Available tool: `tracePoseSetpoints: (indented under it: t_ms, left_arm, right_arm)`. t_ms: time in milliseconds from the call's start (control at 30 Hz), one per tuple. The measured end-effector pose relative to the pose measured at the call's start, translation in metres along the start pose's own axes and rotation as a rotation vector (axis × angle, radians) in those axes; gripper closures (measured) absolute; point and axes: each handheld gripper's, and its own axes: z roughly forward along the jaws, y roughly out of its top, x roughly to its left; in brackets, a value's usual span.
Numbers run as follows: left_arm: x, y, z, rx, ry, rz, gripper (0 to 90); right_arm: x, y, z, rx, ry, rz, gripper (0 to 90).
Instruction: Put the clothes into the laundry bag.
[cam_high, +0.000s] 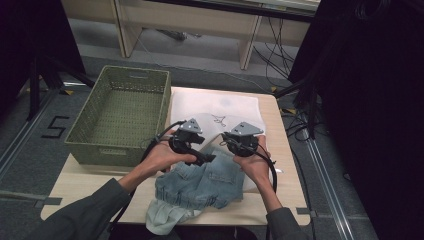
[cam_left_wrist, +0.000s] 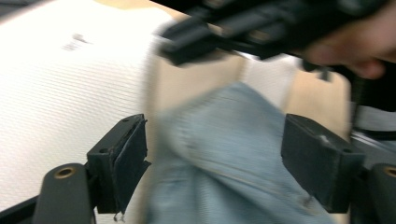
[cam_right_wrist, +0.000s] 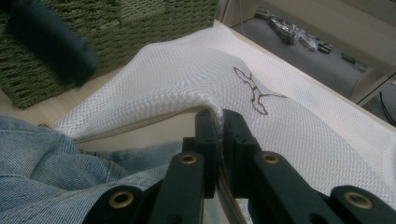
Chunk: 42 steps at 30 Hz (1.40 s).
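In the high view, a wooden table (cam_high: 280, 200) fills the middle of the frame, with a green woven basket (cam_high: 120, 115) at its upper left. A white mesh bag (cam_high: 220, 110) lies flat at the table's upper centre, just right of the basket. A pair of light blue denim shorts (cam_high: 205, 185) sits at lower centre, its upper edge meeting the bag's near edge and its lower end hanging past the table's front edge. The left gripper (cam_high: 204, 156) is just left of centre, over the top of the shorts, held by the left hand (cam_high: 160, 157). The right gripper (cam_high: 234, 141) is just beside it, at the bag's near edge, held by the right hand (cam_high: 255, 167).

In the left gripper view, the two black jaws stand wide apart at the lower left and lower right. The blurred shorts (cam_left_wrist: 229, 163) lie in the gap between them, and the pads do not press on the cloth. The bag (cam_left_wrist: 70, 84) spreads over the left half, and the other gripper crosses the top right.

In the right gripper view, the jaws are closed at lower centre, pinching the raised edge of the bag (cam_right_wrist: 196, 74). The shorts (cam_right_wrist: 42, 154) lie at lower left, and the basket (cam_right_wrist: 116, 32) fills the upper left.
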Motion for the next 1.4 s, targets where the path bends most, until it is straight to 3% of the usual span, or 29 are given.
tracePoseSetpoints:
  t_ms: [33, 100, 167, 233, 267, 300, 367, 433, 567, 667, 733, 767, 867, 900, 967, 1000, 1033, 1067, 1100, 1133, 1167, 1200, 1233, 1267, 1300, 1333, 1400]
  left_arm:
    - [0.000, 0.000, 0.000, 0.000, 0.000, 0.000, 25.3]
    - [0.013, -0.003, 0.008, 0.026, 0.049, -0.018, 28.1]
    - [0.018, -0.006, 0.016, 0.067, 0.082, 0.034, 32.2]
    - [0.021, -0.008, 0.024, 0.079, 0.110, 0.057, 35.3]
    - [0.021, -0.008, 0.024, 0.079, 0.110, 0.057, 38.3]
    - [0.022, -0.009, 0.031, 0.068, 0.125, 0.062, 42.2]
    - [0.022, -0.010, 0.038, 0.060, 0.112, 0.075, 52.1]
    - [0.020, -0.011, 0.043, 0.059, 0.119, 0.094, 62.1]
    - [0.022, -0.011, 0.042, 0.048, 0.148, 0.106, 80.1]
    - [0.025, -0.011, 0.039, 0.047, 0.141, 0.095, 83.3]
    - [0.026, -0.011, 0.037, 0.046, 0.140, 0.076, 84.2]
    - [0.027, -0.011, 0.035, 0.045, 0.138, 0.083, 84.2]
    - [0.028, -0.011, 0.034, 0.049, 0.134, 0.088, 84.4]
    - [0.027, -0.011, 0.034, 0.050, 0.132, 0.086, 84.4]
    - [0.027, -0.010, 0.032, 0.053, 0.120, 0.084, 84.5]
    - [0.027, -0.010, 0.032, 0.053, 0.120, 0.084, 84.4]
    - [0.028, -0.009, 0.031, 0.056, 0.113, 0.083, 84.3]
    - [0.028, -0.009, 0.031, 0.053, 0.110, 0.071, 84.3]
    - [0.030, -0.009, 0.030, 0.051, 0.102, 0.063, 84.3]
    - [0.030, -0.009, 0.030, 0.051, 0.102, 0.063, 84.3]
    - [0.031, -0.010, 0.029, 0.042, 0.099, 0.049, 84.3]
    - [0.031, -0.009, 0.029, 0.039, 0.097, 0.051, 84.3]
    - [0.032, -0.009, 0.027, 0.049, 0.096, 0.048, 84.3]
    - [0.032, -0.009, 0.027, 0.049, 0.096, 0.048, 84.2]
    - [0.033, -0.008, 0.026, 0.050, 0.091, 0.051, 84.3]
    - [0.033, -0.008, 0.026, 0.050, 0.091, 0.051, 84.2]
    - [0.033, -0.008, 0.026, 0.052, 0.088, 0.055, 84.3]
  right_arm:
    - [0.000, 0.000, 0.000, 0.000, 0.000, 0.000, 86.1]
    - [0.001, 0.001, -0.001, 0.002, -0.001, 0.005, 86.2]
    - [0.001, 0.001, 0.000, -0.001, 0.002, 0.001, 86.2]
    - [0.001, 0.001, -0.001, 0.003, 0.001, 0.012, 86.2]
    - [0.001, 0.001, 0.000, 0.000, 0.002, -0.006, 86.2]
    - [0.001, 0.001, 0.000, -0.018, -0.014, -0.015, 86.2]
    - [0.001, 0.001, -0.001, -0.001, 0.001, -0.009, 86.2]
    - [0.002, 0.001, -0.001, -0.001, -0.014, -0.002, 86.1]
    - [0.003, 0.000, 0.000, -0.001, -0.014, -0.018, 85.8]
    - [0.004, -0.001, 0.001, -0.011, -0.017, -0.017, 85.1]
    - [0.006, 0.000, 0.002, 0.005, 0.007, 0.001, 83.2]
    - [0.005, 0.000, 0.002, 0.001, 0.004, -0.007, 80.6]
    - [0.006, 0.002, -0.001, -0.011, 0.039, 0.035, 68.1]
    - [0.006, 0.002, -0.001, -0.011, 0.039, 0.035, 68.1]
    - [0.011, 0.008, -0.008, -0.022, 0.085, 0.052, 54.0]
    - [0.011, 0.008, -0.008, -0.022, 0.085, 0.052, 54.0]
    - [0.019, 0.011, -0.017, -0.030, 0.119, 0.049, 48.9]
    - [0.022, 0.011, -0.020, -0.025, 0.155, 0.047, 47.0]
    - [0.029, 0.010, -0.024, -0.010, 0.221, 0.055, 44.2]
    - [0.029, 0.010, -0.024, -0.010, 0.221, 0.055, 44.2]
    - [0.032, 0.010, -0.025, 0.004, 0.252, 0.030, 42.9]
    - [0.045, 0.006, -0.029, 0.018, 0.316, 0.000, 40.4]
    - [0.050, 0.004, -0.029, 0.028, 0.341, -0.001, 39.6]
    - [0.050, 0.004, -0.029, 0.028, 0.341, -0.001, 39.6]
    - [0.062, 0.003, -0.026, 0.040, 0.371, -0.018, 37.8]
    - [0.062, 0.003, -0.026, 0.040, 0.371, -0.018, 37.8]
    - [0.076, 0.004, -0.018, 0.057, 0.404, -0.040, 35.3]
